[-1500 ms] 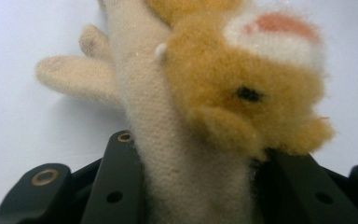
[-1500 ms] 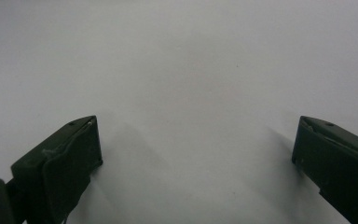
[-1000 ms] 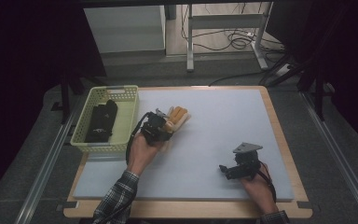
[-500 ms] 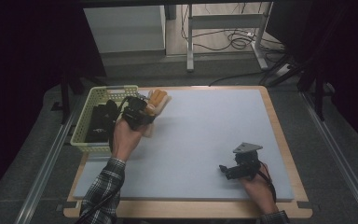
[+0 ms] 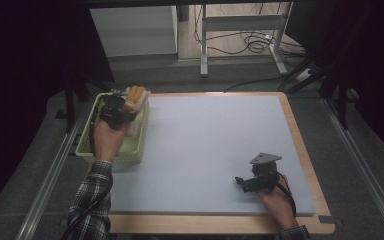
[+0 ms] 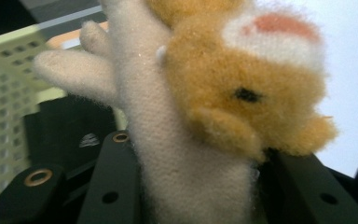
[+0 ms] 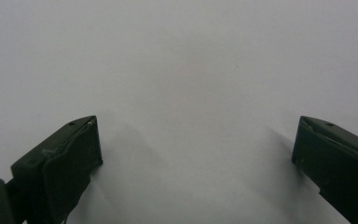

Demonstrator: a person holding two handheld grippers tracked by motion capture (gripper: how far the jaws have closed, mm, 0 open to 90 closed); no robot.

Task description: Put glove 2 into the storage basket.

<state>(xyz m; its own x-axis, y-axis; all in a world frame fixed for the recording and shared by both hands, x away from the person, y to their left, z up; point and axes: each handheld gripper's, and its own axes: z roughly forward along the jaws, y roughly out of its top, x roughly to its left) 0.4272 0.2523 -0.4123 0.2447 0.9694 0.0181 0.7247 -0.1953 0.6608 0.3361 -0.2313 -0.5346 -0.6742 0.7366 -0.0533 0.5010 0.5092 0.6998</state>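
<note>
The person wears a plaid flannel shirt, dark and pale checks, the left sleeve reaching down to the wrist at the near wooden edge of the table; a patterned cuff shows at the other wrist by that same edge. The right gripper is black and blocky, topped by a grey three-cornered plate, with a thin dark cable looping beside the hand. Its own view shows flat matte fingers with scuffed edges. The left gripper, over toward the table's left side, is black too, its fingers drilled with small holes and brass-ringed screw eyes
</note>
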